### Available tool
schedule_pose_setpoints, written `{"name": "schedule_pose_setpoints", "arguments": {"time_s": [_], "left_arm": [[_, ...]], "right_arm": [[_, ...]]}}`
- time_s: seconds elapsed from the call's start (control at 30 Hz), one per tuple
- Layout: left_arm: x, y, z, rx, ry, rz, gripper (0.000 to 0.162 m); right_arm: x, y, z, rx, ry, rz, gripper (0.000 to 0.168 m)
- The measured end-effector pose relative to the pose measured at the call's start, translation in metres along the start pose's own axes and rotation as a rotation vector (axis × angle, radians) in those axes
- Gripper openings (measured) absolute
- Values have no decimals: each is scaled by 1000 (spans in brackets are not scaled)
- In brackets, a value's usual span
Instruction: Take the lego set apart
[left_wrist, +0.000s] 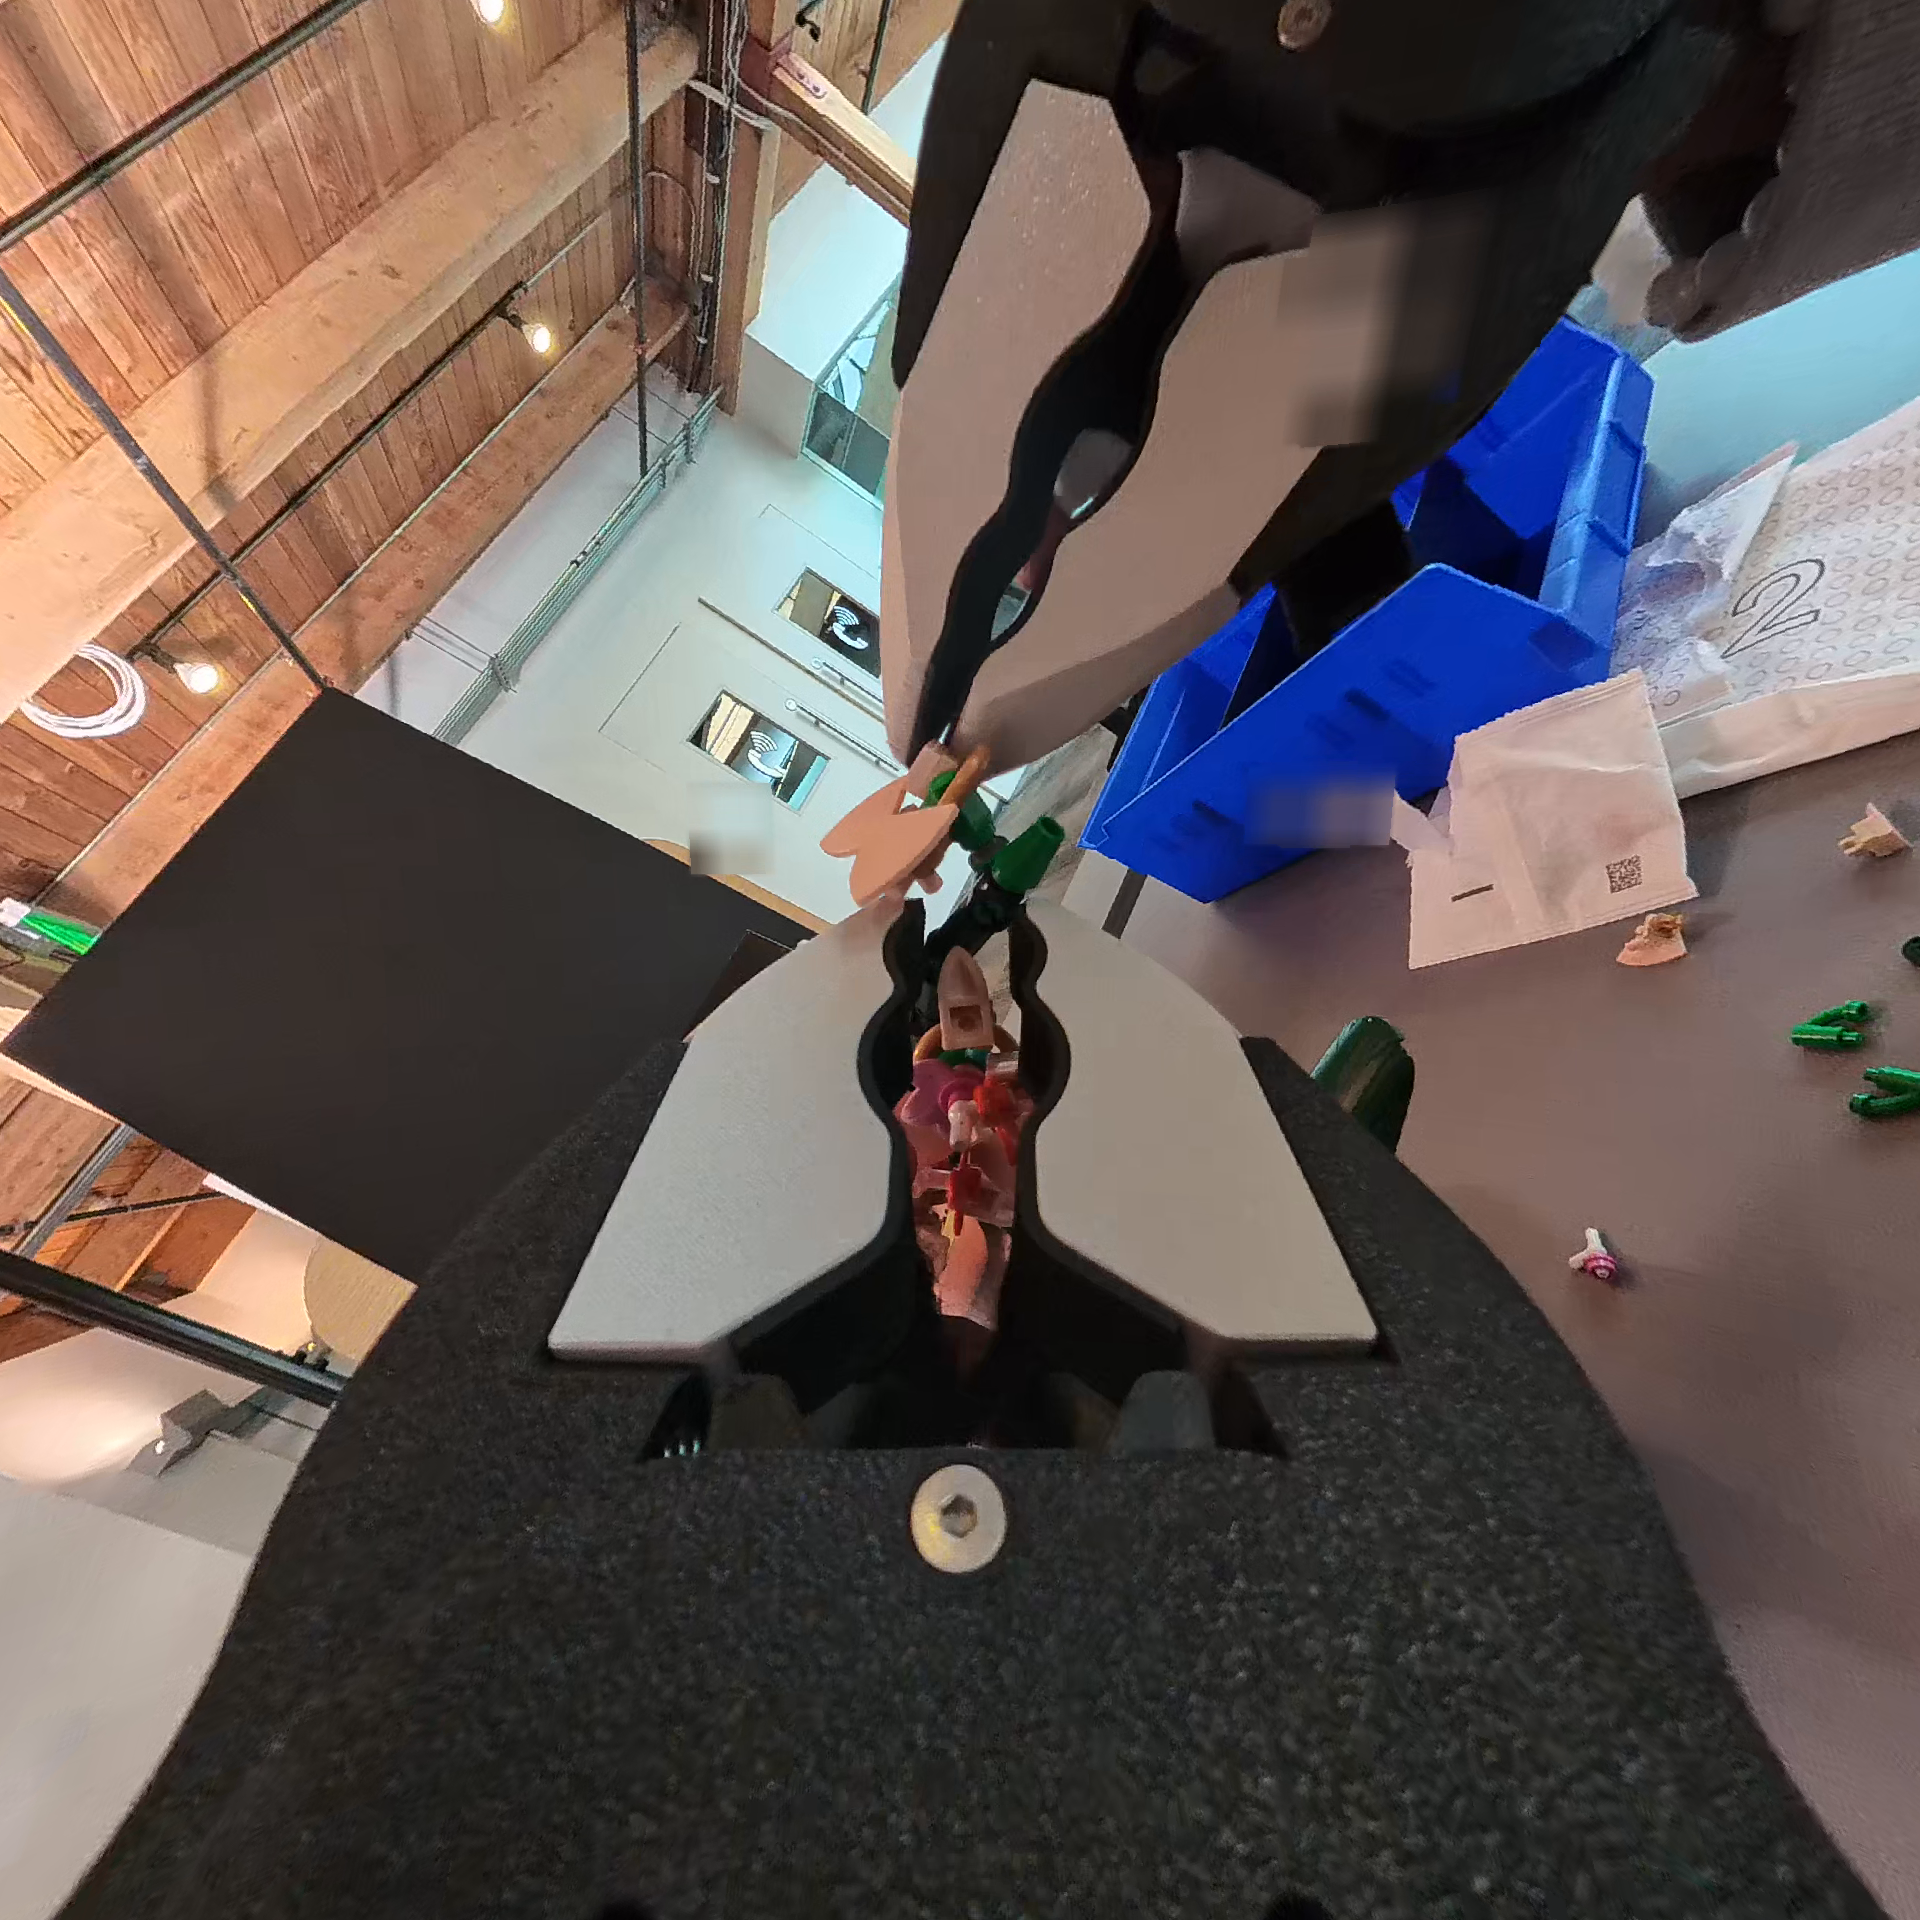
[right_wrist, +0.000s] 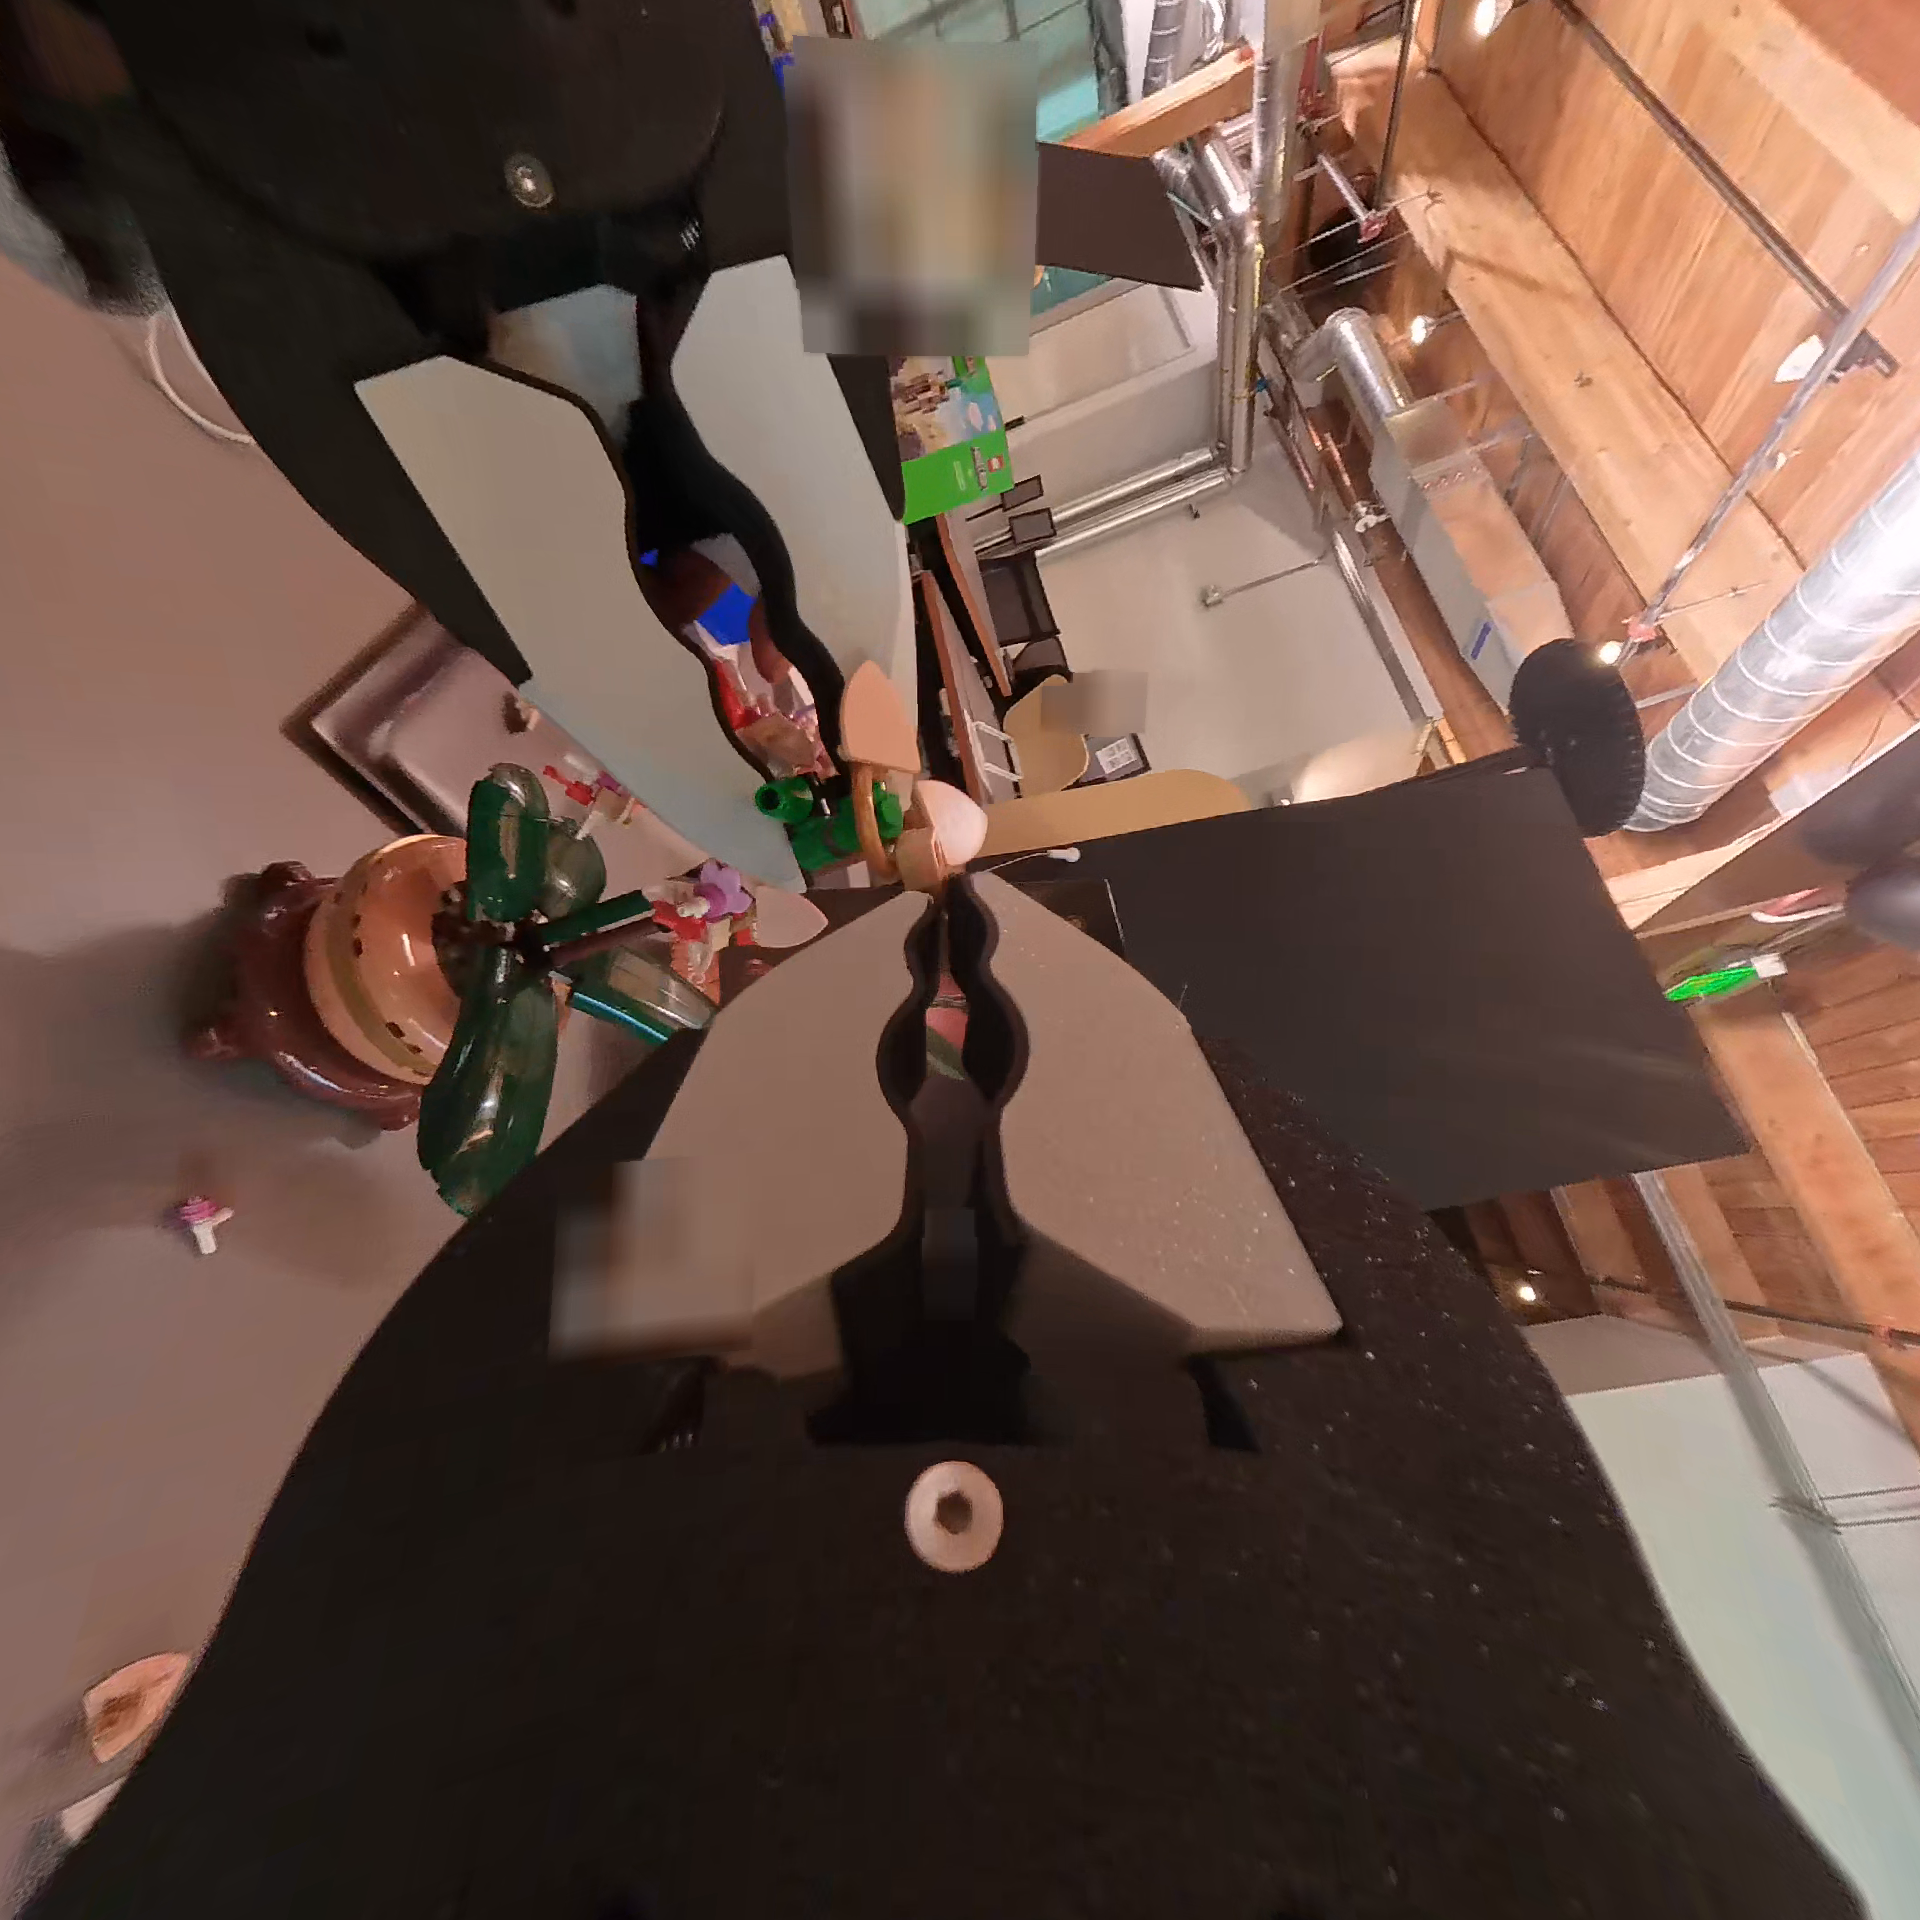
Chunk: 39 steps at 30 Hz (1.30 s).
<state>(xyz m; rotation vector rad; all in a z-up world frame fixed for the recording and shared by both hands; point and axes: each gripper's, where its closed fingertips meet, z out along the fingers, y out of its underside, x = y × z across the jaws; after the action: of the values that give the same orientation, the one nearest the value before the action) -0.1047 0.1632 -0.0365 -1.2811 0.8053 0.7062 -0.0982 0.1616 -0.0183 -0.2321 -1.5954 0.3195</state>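
A small Lego sprig, a peach-petalled flower (left_wrist: 888, 831) on a green stem (left_wrist: 1023, 842), is held in the air between both grippers. My left gripper (left_wrist: 961, 920) is shut on the stem, and pink and red blossoms (left_wrist: 961, 1122) show in the gap between its jaws. My right gripper (left_wrist: 935, 743) comes in from above and is shut on the flower's tan ring and petals. In the right wrist view my right gripper (right_wrist: 943, 883) pinches the peach flower (right_wrist: 951, 816), and the left gripper (right_wrist: 826, 826) holds the green stem (right_wrist: 790, 800).
The Lego plant's brown and tan pot (right_wrist: 343, 977) with dark green leaves (right_wrist: 499, 1039) stands on the grey table (left_wrist: 1662, 1455). Loose green pieces (left_wrist: 1829, 1029), a tan piece (left_wrist: 1652, 940) and a small pink piece (left_wrist: 1595, 1262) lie there. Blue bins (left_wrist: 1403, 675) and paper bags (left_wrist: 1548, 821) sit behind. The tips of both grippers are at nearly the same place.
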Motion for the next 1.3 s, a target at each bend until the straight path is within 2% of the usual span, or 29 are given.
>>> {"name": "schedule_pose_setpoints", "arguments": {"time_s": [0.17, 0.27, 0.4, 0.53, 0.7, 0.83, 0.87, 1.1, 1.13, 1.3], "left_arm": [[-9, 4, 0, -39, -44, -73, 14], [-9, 4, 0, -40, -49, -48, 14], [-7, 2, 0, -36, -39, -31, 13], [-1, 1, 0, -33, -9, -8, 14], [-5, 2, 1, -35, -31, -25, 14], [-4, 2, 0, -38, -25, -19, 14], [-4, 2, 0, -39, -26, -18, 14], [-4, 2, 0, -38, -21, -13, 14], [-4, 2, 0, -38, -19, -12, 14], [-4, 2, -2, -39, -11, -12, 14]], "right_arm": [[-3, -5, -7, 71, -55, 184, 0], [-4, -6, -8, 89, -42, 260, 0], [0, -9, -10, 173, -66, 517, 0], [16, -14, -13, 252, -5, 652, 0], [10, -13, -15, 202, 25, 489, 0], [-7, -5, -15, 142, -23, 380, 21], [-6, -5, -15, 142, -13, 353, 21], [-5, -7, -6, 83, -5, 142, 16], [-5, -8, -6, 87, -7, 124, 11], [-6, -11, -4, 87, -45, 152, 8]]}}
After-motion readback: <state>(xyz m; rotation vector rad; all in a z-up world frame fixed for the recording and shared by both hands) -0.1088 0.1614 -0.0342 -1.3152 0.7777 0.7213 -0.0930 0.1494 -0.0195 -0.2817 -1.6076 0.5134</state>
